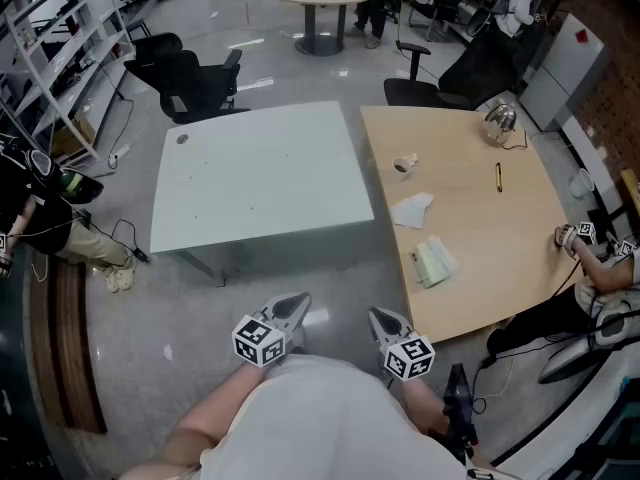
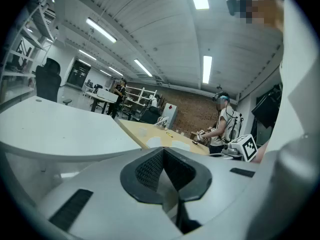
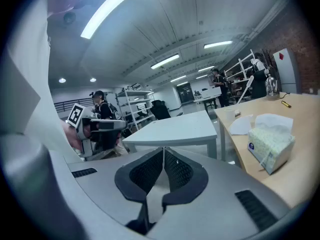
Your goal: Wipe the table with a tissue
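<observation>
In the aisle between two benches, the person stood with both tools held close at the waist. The left tool (image 1: 296, 302) had its jaws pressed together on nothing. The right tool (image 1: 379, 317) was likewise closed and empty. Both tipped slightly downward, probably a resting carry, since no wiping had begun. The tissue pack (image 1: 434, 261) lay near the front edge of the wooden bench (image 1: 500, 238), on the right tool's side and well apart from it. A loose tissue (image 1: 413, 209) lay flat just beyond it, with a cup (image 1: 404, 165) farther back. The pale grey bench (image 1: 260, 178) stood to the left. Judged: the right tool, being nearer, was better placed to fetch a tissue.
</observation>
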Action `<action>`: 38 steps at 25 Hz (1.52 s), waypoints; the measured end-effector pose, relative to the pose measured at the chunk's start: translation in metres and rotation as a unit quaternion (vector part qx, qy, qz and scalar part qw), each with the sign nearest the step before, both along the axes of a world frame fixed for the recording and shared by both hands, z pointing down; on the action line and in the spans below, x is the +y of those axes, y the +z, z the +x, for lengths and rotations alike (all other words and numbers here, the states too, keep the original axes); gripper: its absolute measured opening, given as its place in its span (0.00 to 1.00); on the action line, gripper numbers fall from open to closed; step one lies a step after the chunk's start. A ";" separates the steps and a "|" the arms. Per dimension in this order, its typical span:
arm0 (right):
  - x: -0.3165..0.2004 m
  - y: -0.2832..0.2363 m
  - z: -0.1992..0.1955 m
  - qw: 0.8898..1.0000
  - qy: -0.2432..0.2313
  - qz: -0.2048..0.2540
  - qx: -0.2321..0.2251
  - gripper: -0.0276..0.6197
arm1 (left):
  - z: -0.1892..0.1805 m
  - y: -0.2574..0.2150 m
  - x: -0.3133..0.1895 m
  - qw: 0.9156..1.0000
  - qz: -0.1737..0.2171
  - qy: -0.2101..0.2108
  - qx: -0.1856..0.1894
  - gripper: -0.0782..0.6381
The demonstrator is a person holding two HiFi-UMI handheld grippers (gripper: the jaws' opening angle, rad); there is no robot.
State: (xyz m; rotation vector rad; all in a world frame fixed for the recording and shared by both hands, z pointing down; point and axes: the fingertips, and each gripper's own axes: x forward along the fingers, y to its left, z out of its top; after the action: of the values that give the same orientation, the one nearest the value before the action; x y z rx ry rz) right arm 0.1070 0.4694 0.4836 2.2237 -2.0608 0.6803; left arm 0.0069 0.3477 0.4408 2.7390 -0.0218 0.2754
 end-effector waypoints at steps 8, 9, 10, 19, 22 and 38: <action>-0.069 -0.015 0.035 0.997 0.066 -0.001 0.031 0.08 | 0.018 -0.001 -0.071 1.000 0.008 0.029 -0.004 0.12; -0.074 -0.016 0.039 0.997 0.075 -0.004 0.036 0.08 | 0.020 0.000 -0.079 0.999 0.009 0.034 -0.004 0.12; -0.078 -0.016 0.044 0.996 0.085 -0.007 0.042 0.08 | 0.022 -0.001 -0.085 0.999 0.010 0.038 -0.003 0.12; -0.130 -0.038 0.086 0.991 0.085 -0.021 0.104 0.08 | 0.009 -0.008 -0.144 1.000 0.001 0.024 0.010 0.12; -0.132 -0.042 0.097 0.987 0.089 -0.041 0.126 0.08 | 0.007 -0.002 -0.145 0.999 -0.008 0.034 0.005 0.12; -0.158 -0.006 0.206 0.966 0.073 -0.184 0.168 0.08 | 0.084 0.006 -0.180 0.998 -0.011 0.049 -0.023 0.12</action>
State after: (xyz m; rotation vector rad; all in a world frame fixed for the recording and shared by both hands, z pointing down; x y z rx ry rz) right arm 0.3127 0.3110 0.4772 2.1113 -1.4874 0.5856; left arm 0.0912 0.1678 0.4471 2.7162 0.1020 0.3641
